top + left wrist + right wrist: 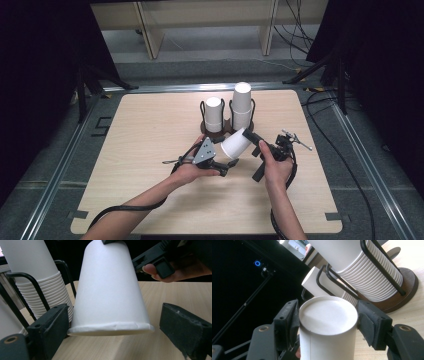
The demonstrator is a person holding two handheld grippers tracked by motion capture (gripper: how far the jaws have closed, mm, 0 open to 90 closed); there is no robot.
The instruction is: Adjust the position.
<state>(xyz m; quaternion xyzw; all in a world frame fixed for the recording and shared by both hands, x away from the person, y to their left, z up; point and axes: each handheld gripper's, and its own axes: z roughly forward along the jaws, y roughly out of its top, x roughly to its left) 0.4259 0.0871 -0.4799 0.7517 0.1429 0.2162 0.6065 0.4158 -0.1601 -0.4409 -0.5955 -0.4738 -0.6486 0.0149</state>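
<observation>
A single white paper cup (235, 144) hangs tilted above the table, mouth toward my left gripper. My right gripper (250, 136) is shut on the cup's closed end (328, 315), one jaw pressed to each side. My left gripper (230, 165) stands open, its jaws on either side of the cup's rim (110, 327); the left jaw is at or very near the rim, the right jaw well apart. Behind the cup, a black wire holder on a dark wooden base (227, 128) carries two upside-down cup stacks, a short one (214, 114) and a taller one (241, 105).
The stacks and wire loops (367, 267) rise just beyond the held cup, and the nearer stack (37, 277) is beside my left jaw. The light wooden table (150, 135) has bare room left, right and front. Cables trail from both grippers.
</observation>
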